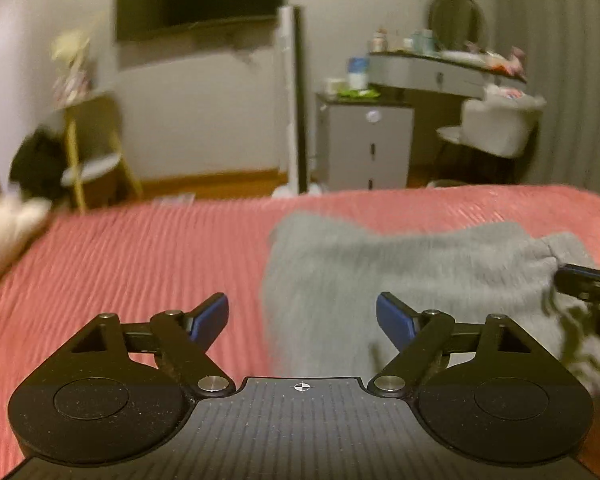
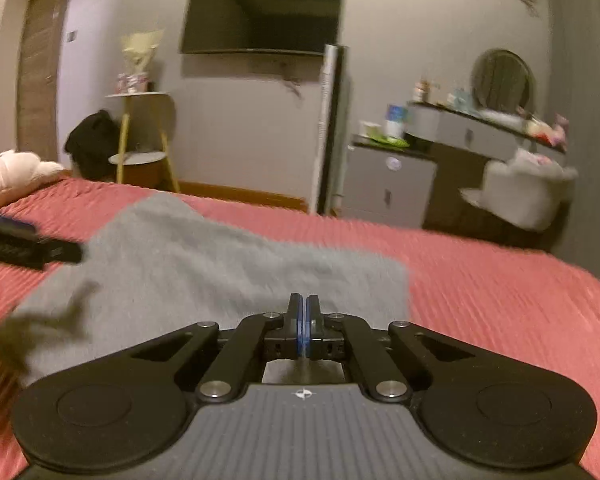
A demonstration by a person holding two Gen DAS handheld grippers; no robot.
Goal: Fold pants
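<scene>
Left wrist view shows the left gripper (image 1: 302, 316) with its fingers wide apart and nothing between them, above the left edge of the grey pants (image 1: 400, 280), which lie folded on the red bed (image 1: 140, 260). The right gripper (image 2: 303, 320) has its pads pressed together over the pants' near edge; whether cloth is pinched, I cannot tell.

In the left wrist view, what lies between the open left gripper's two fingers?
Between the left gripper's spread fingers shows the near left edge of the gray pants, with red bedspread beside it; nothing is gripped.
</scene>
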